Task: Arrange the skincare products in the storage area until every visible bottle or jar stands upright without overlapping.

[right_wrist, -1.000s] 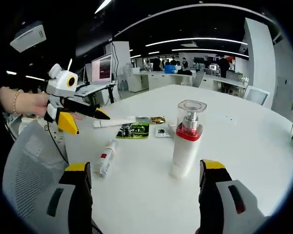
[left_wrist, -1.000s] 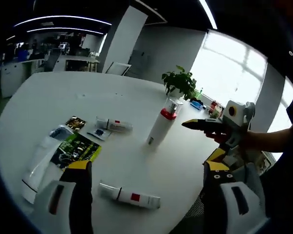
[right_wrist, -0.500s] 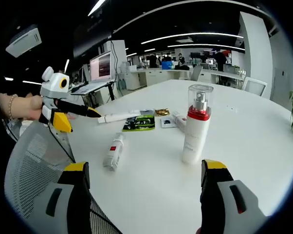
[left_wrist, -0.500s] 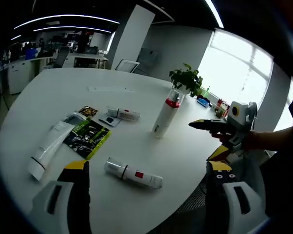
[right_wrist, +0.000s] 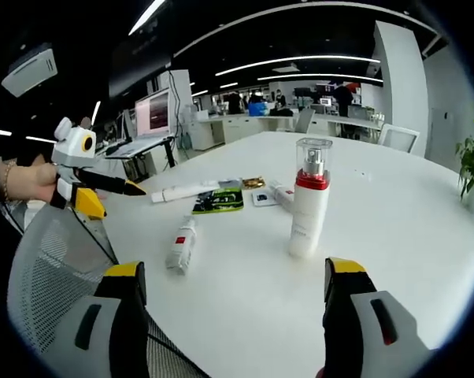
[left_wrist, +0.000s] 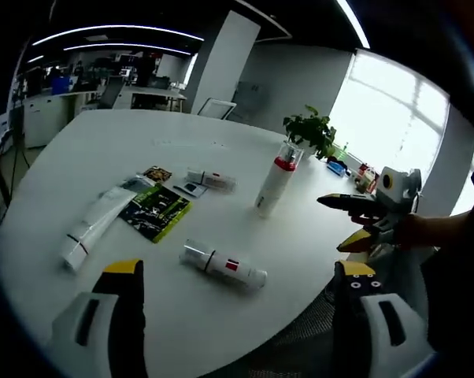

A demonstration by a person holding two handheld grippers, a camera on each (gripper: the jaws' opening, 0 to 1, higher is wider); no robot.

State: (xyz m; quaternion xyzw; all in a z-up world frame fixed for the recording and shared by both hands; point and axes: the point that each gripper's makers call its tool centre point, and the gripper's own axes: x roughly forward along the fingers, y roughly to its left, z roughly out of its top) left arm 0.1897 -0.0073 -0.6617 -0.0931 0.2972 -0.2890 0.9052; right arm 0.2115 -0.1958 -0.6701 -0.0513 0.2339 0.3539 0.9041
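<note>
While upright, pump bottle (right_wrist: 309, 200) untouched

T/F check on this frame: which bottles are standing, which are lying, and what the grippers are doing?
1. The pump bottle with the red collar stands upright. True.
2. The white bottle with the red label stands upright. False: it lies on its side on the table.
3. The left gripper is shut on the long tube. False: its jaws are open and empty, and the tube lies flat on the table.
4. The right gripper holds nothing. True: its jaws stand apart, short of the pump bottle.
5. A green packet lies flat beside the long tube. True.
6. The small bottle sits on top of the pump bottle. False: it lies on the table, apart from it.
</note>
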